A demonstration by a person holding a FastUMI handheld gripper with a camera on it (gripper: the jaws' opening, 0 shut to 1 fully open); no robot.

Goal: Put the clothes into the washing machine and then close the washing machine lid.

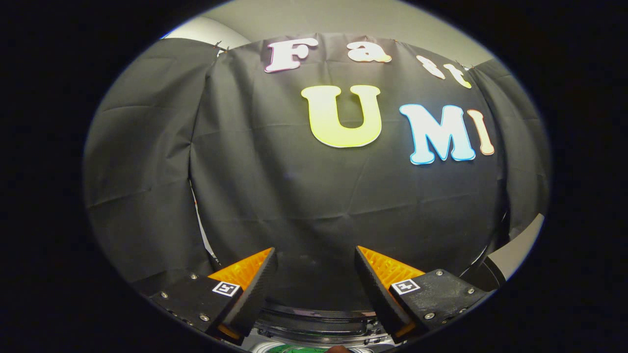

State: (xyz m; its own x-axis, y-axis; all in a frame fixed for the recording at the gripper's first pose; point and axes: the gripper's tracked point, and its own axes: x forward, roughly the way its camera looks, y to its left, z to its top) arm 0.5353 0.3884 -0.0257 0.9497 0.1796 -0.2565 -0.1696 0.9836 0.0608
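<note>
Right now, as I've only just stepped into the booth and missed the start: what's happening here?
A person is carrying a handheld gripper. Its fingers stand apart with nothing between them, pointed mostly at the booth's black cloth wall. Just below the fingers a dark curved rim shows, probably the washing machine's opening, with a bit of green under it. No clothes are in the grip yet, and whether the lid is up can't be told.

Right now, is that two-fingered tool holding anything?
Nothing. The gripper is open, its fingers spread apart with only the black cloth wall beyond them.
</note>
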